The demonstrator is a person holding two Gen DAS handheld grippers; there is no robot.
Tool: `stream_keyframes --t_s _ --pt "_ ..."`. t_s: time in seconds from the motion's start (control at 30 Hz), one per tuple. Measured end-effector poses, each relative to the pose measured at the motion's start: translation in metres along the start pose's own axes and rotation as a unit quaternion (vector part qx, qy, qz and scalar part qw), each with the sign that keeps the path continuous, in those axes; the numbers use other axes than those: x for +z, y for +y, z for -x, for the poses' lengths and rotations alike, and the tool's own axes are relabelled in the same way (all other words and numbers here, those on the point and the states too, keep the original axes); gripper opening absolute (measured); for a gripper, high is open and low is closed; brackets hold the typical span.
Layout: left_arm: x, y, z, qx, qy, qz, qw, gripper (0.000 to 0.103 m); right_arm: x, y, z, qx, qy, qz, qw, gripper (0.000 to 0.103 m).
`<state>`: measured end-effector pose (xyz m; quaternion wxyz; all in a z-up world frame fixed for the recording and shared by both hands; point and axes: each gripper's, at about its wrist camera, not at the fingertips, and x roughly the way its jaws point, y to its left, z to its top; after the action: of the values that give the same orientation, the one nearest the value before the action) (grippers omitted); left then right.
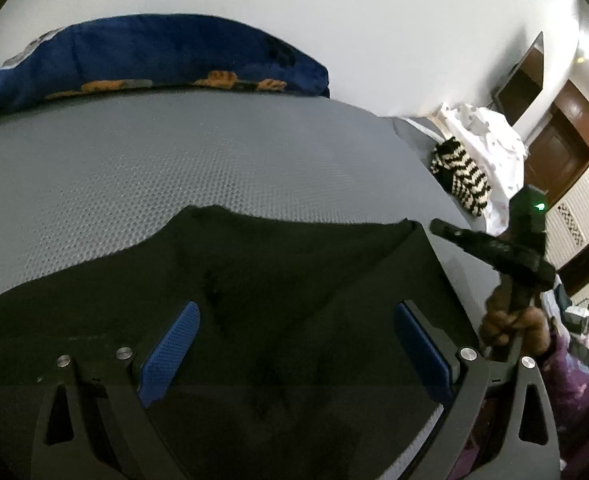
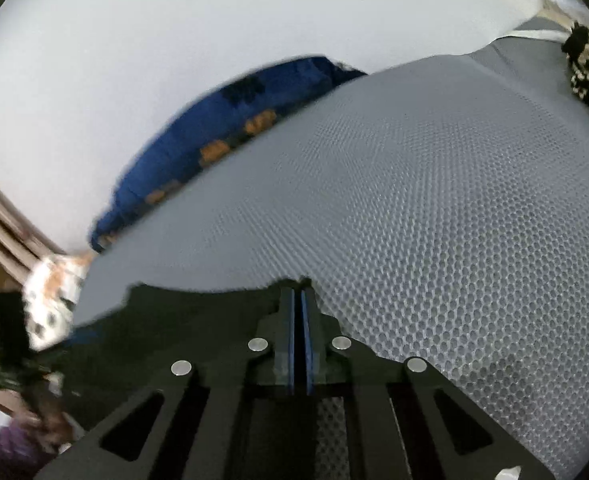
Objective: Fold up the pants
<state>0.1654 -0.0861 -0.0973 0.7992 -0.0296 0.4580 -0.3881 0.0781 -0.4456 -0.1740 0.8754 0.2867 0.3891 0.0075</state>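
Black pants (image 1: 278,280) lay partly folded on the grey mesh mattress (image 1: 174,168), left gripper (image 1: 294,344) spread wide above, right gripper (image 2: 299,300) closed, seemingly pinching their edge.

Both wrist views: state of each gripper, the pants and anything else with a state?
left gripper: open, jaws wide apart over the pants
right gripper: shut, pads nearly together; fabric between them not discernible
pants: black, spread flat on the grey mesh surface, top edge uneven
blue blanket: bunched at the far edge
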Motion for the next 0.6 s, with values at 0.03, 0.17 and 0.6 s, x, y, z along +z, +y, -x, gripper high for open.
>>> stream_keyframes --t_s 0.03,0.17,0.6 --pt "-0.002 0.0 0.0 0.002 -0.007 -0.005 1.0 0.097 0.004 -0.002 0.001 0.034 0.007 -0.008 0.999 0.009" --pt "-0.008 0.006 -0.004 -0.007 -0.017 -0.006 0.9998 0.097 0.034 0.003 0.001 0.125 0.068 0.015 0.99 0.068" --pt "-0.017 0.009 -0.014 0.01 -0.007 -0.003 0.9999 0.097 0.089 0.047 -0.029 0.001 0.151 0.249 0.957 0.044"
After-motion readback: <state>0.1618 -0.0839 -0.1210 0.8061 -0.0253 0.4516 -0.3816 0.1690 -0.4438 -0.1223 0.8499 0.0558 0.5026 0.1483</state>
